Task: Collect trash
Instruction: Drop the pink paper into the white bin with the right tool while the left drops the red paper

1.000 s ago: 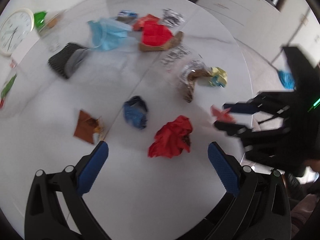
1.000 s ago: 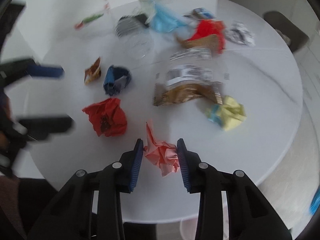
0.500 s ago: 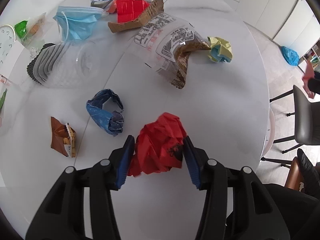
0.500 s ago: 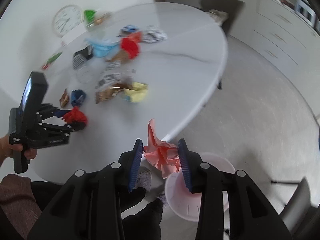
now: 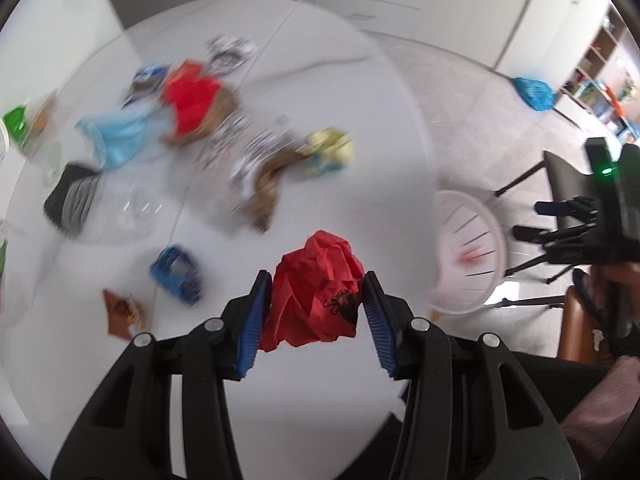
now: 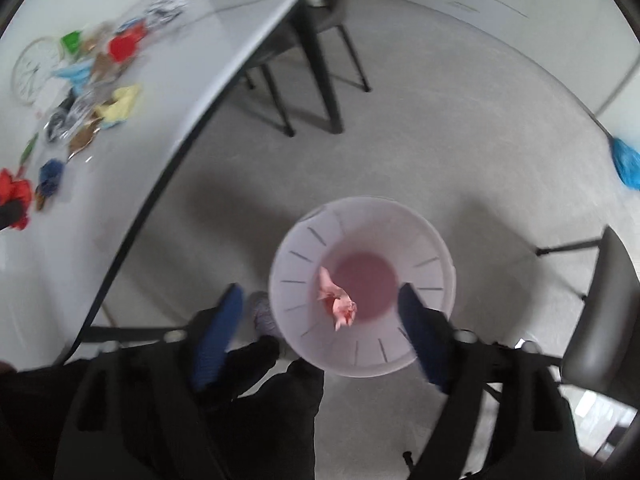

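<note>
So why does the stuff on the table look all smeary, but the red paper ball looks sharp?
In the left wrist view the table litter streaks with motion blur, while the red paper ball, pinched in the left claw, rides along with the camera and looks crisp. In the right wrist view the open right claw is itself smeared, and the fisheye lens bends the table edge.

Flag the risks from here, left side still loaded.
1. The left hand-held gripper pinches the red crumpled paper only at its sides; it could slip out before reaching the pink bin.
2. The right hand-held gripper is open right over the bin; both grippers may collide there.
</note>
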